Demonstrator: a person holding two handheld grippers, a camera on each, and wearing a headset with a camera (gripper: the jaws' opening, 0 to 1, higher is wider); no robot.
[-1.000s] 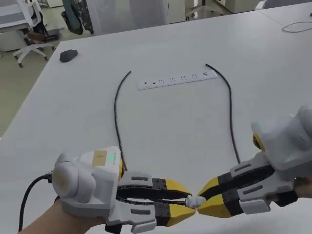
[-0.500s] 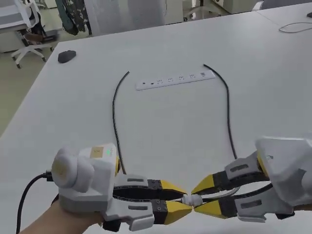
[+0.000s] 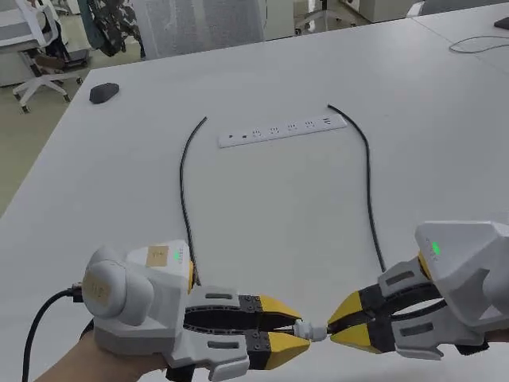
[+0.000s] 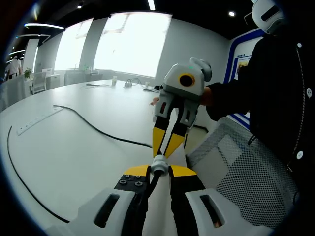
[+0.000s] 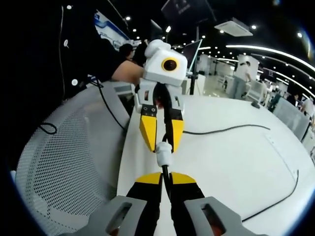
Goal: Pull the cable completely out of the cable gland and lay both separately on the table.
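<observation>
Cable gland point(image 3: 312, 329) held just above near tabletop point(image 3: 278, 207) edge. Left tongs point(image 3: 301, 333) pinching gland, right tongs point(image 3: 332, 326) pinching black cable point(image 3: 181, 183) just beside it. Judged: gland light, rigid; cable limp, slippery. Grip cable close to gland.

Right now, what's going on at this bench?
A person works two hand-held grippers over a white table. The left gripper has its fingers closed on a small white cable gland. The right gripper is closed on the black cable just beside the gland. The cable is still threaded through it, and both long ends trail across the table towards a power strip. Neither part is laid down yet.
</observation>
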